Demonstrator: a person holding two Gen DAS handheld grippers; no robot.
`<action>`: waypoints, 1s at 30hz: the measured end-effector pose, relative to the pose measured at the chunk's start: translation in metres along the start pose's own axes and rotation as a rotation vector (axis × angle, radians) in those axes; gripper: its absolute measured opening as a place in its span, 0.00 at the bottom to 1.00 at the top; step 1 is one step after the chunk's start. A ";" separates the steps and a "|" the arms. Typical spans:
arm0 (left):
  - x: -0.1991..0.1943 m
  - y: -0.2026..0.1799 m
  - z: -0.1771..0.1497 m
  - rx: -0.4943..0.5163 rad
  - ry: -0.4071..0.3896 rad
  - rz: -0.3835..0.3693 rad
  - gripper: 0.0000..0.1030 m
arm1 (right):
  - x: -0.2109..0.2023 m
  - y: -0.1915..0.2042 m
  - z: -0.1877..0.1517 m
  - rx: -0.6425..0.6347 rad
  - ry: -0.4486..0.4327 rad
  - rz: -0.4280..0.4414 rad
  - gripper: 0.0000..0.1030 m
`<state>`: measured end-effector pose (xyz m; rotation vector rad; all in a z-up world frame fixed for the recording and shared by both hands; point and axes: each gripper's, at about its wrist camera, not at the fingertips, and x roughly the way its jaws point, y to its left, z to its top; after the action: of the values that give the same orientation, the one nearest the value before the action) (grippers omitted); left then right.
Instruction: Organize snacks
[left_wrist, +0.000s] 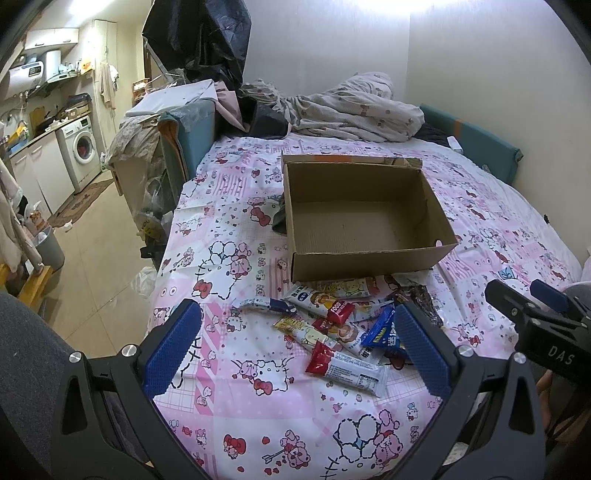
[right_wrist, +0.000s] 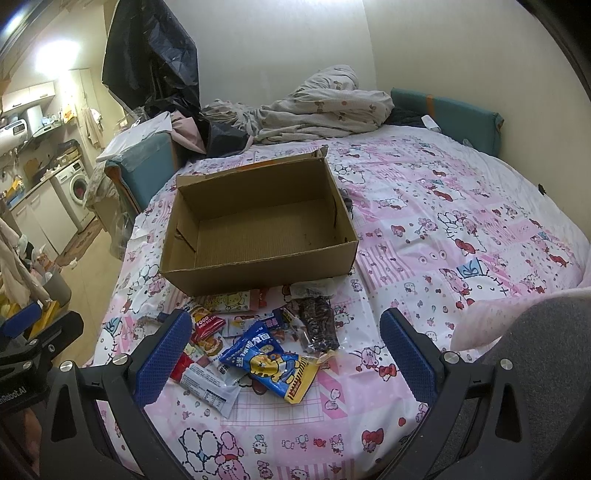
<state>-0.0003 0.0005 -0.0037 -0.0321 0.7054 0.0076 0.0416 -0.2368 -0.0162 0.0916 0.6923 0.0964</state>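
On the bed (left_wrist: 258, 424), light, crinkly, slippery snacks (left_wrist: 332, 332) lie heaped just before the empty box (left_wrist: 365, 254), both left gripper (left_wrist: 295, 354) and right gripper (right_wrist: 284, 358) with fingers spread, holding nothing; pinch a packet's flat sealed edge.

I see a box (right_wrist: 258, 221) of matt brown corrugated cardboard, ribbed inside and ragged at the rims. In front of it, the snack packets (right_wrist: 258, 347) are glossy plastic film that catches the light; the blue packet (right_wrist: 271, 363) shines most. The bed sheet (right_wrist: 443, 229) under the box looks like smooth printed cloth. My left tool (left_wrist: 295, 343) has knurled blue pads (left_wrist: 170, 350), matt black arms and bright metal screws.
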 end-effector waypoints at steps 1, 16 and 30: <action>0.000 0.000 0.000 0.001 0.000 0.000 1.00 | 0.000 0.000 0.000 0.000 -0.001 0.000 1.00; 0.000 0.001 -0.003 0.000 0.004 0.001 1.00 | 0.002 0.002 0.000 0.021 0.012 0.003 1.00; 0.004 0.004 0.001 -0.025 0.034 0.004 1.00 | 0.003 0.000 0.000 0.032 0.021 0.013 1.00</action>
<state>0.0029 0.0047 -0.0059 -0.0545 0.7397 0.0200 0.0437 -0.2364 -0.0182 0.1263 0.7143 0.0985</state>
